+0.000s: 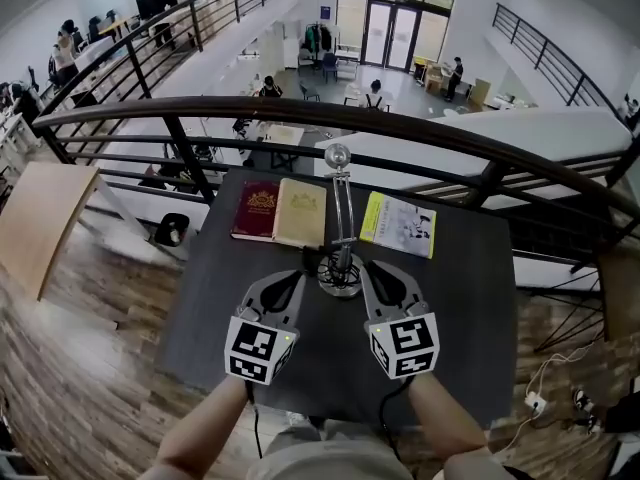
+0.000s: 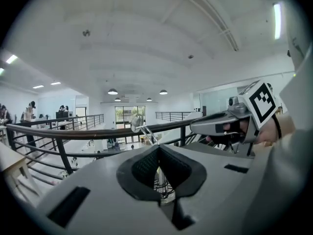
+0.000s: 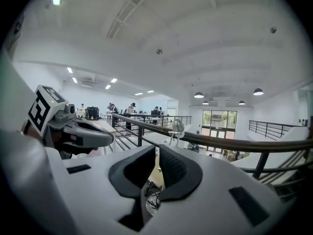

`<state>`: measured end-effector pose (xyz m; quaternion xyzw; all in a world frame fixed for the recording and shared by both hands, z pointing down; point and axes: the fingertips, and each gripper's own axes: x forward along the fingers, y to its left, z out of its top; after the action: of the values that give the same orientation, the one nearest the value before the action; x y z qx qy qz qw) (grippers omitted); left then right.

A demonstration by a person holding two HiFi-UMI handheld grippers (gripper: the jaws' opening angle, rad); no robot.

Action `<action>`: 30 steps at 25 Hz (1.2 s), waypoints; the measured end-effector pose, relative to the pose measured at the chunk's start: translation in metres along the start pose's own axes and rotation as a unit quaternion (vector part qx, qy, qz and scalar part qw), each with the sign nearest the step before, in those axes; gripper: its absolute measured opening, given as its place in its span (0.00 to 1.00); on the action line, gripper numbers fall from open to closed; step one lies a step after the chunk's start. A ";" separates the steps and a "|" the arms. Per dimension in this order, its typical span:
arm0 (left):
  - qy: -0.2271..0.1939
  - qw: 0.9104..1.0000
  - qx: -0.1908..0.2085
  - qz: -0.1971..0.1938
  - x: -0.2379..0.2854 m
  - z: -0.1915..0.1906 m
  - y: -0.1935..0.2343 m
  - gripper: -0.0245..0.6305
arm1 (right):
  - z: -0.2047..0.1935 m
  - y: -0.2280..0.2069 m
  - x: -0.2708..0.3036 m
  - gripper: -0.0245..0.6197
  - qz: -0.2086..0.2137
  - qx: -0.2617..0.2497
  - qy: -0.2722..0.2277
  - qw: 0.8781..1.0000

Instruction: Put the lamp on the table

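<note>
Mezzanine railing [image 1: 300, 113], wood floor [image 1: 60, 368], glass entrance doors [image 1: 395, 28], white ceiling [image 2: 146, 43]

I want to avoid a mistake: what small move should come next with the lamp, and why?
Probably lower the lamp straight down onto the table: the left hand-held gripper and right hand-held gripper both seem closed on it, and its base may not rest yet.

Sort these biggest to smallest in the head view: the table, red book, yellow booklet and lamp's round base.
1. Dark grey table
2. Yellow and white booklet
3. Dark red hardback book, only slightly smaller-looking
4. Silver lamp's round base, clearly smallest
</note>
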<state>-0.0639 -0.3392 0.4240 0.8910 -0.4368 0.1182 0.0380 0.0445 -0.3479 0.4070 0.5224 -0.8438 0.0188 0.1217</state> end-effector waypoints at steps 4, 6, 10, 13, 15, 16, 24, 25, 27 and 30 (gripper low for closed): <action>-0.042 0.999 0.011 0.000 -0.041 0.042 -0.011 0.04 | 0.044 0.014 -0.035 0.07 0.007 -0.020 -0.041 0.999; -0.057 0.998 0.014 -0.002 -0.060 0.058 -0.017 0.04 | 0.060 0.021 -0.050 0.07 0.015 -0.026 -0.059 0.998; -0.077 0.997 0.014 0.005 -0.096 0.081 -0.027 0.04 | 0.074 0.034 -0.073 0.06 0.037 -0.012 -0.070 0.997; -0.097 0.995 0.027 0.018 -0.116 0.092 -0.032 0.04 | 0.087 0.044 -0.087 0.06 0.050 0.003 -0.085 0.995; -0.101 0.994 0.036 0.015 -0.125 0.089 -0.038 0.04 | 0.093 0.051 -0.096 0.05 0.053 -0.008 -0.092 0.994; -0.100 0.994 0.031 0.010 -0.130 0.085 -0.041 0.04 | 0.094 0.055 -0.101 0.05 0.057 -0.010 -0.093 0.994; -0.139 0.988 -0.017 0.061 -0.166 0.067 -0.035 0.04 | 0.084 0.071 -0.123 0.05 0.050 -0.001 -0.119 0.992; -0.134 0.989 -0.015 0.061 -0.165 0.064 -0.036 0.04 | 0.081 0.072 -0.124 0.05 0.044 0.000 -0.122 0.992; -0.128 0.990 -0.012 0.053 -0.163 0.059 -0.040 0.04 | 0.073 0.075 -0.124 0.04 0.042 0.001 -0.119 0.992; -0.126 0.991 -0.006 0.054 -0.159 0.053 -0.045 0.04 | 0.058 0.082 -0.122 0.04 0.054 0.003 -0.104 0.993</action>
<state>-0.1124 -0.1982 0.3357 0.8736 -0.4862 0.0038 -0.0183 0.0127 -0.2129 0.3312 0.4753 -0.8789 -0.0266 0.0303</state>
